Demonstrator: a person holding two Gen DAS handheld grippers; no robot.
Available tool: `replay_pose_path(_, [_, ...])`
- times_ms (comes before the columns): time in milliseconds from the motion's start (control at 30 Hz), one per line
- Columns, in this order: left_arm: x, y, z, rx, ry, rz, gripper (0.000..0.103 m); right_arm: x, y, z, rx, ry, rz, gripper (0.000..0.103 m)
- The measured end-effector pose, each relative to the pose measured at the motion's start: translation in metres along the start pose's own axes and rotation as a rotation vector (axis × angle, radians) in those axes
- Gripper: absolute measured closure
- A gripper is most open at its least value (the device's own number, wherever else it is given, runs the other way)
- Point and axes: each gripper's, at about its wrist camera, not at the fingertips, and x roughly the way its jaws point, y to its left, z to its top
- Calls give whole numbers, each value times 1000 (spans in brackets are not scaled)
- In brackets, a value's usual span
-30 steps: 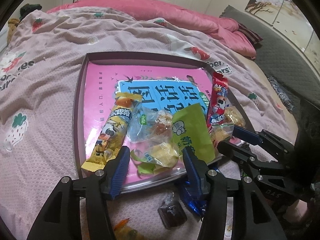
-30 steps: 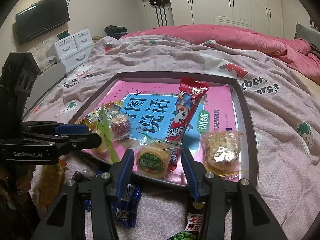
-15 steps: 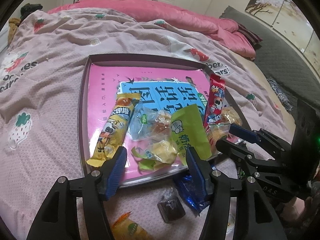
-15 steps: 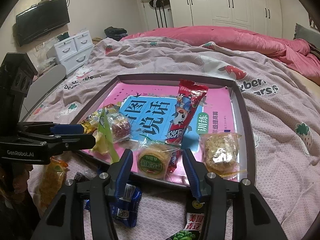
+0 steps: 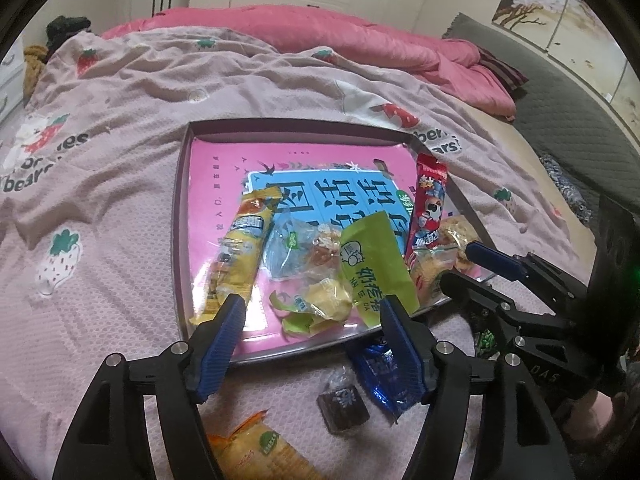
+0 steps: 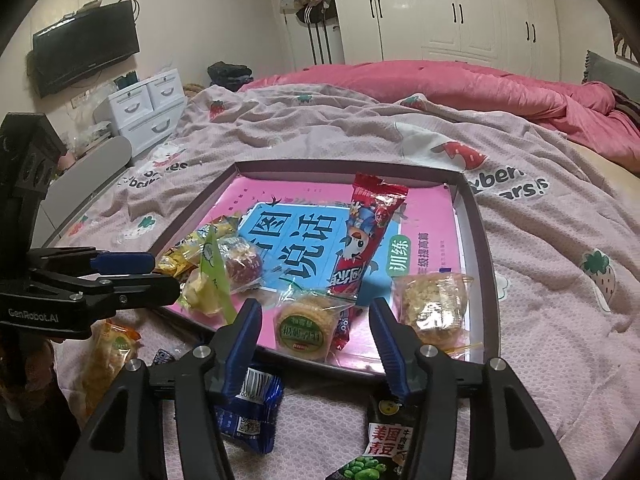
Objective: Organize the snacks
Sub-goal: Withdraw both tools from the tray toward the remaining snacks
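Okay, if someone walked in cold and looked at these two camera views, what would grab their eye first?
Probably the shallow tray on the strawberry-print bedspread, with a bright pink book inside and snacks piled along its near side. A tall red snack stick lies across the book, a lime-green packet to its left. Both grippers, left and right, hover at the near rim, jaws opening, nothing between them.

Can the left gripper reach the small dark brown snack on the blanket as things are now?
Probably yes. The brown snack lies alone on the blanket just outside the tray, below the left gripper, whose jaws are opening and empty. Only the blue packet beside it is near.
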Motion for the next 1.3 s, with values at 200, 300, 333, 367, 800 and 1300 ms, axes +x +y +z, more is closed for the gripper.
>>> replay_pose_path(200, [-7, 2, 0, -7, -11, 12, 30, -6, 1, 0, -1, -11, -6, 47])
replay_pose_path(300, [-11, 3, 0, -5, -18, 17, 30, -9, 0, 0, 3, -18, -8, 47])
replay_pose_path(333, [-12, 3, 1, -5, -21, 19, 30, -11, 0, 0, 4, -20, -10, 47])
replay_pose_path(367, [-13, 4, 1, -5, -23, 21, 30, -12, 0, 0, 5, -23, -11, 47])
replay_pose_path(800, [-34, 9, -1, -11, -49, 42, 30, -31, 2, 0, 11, -52, -18, 45])
replay_pose_path(1300, [-53, 12, -5, -26, -66, 67, 30, -54, 0, 0, 34, -97, -40, 44])
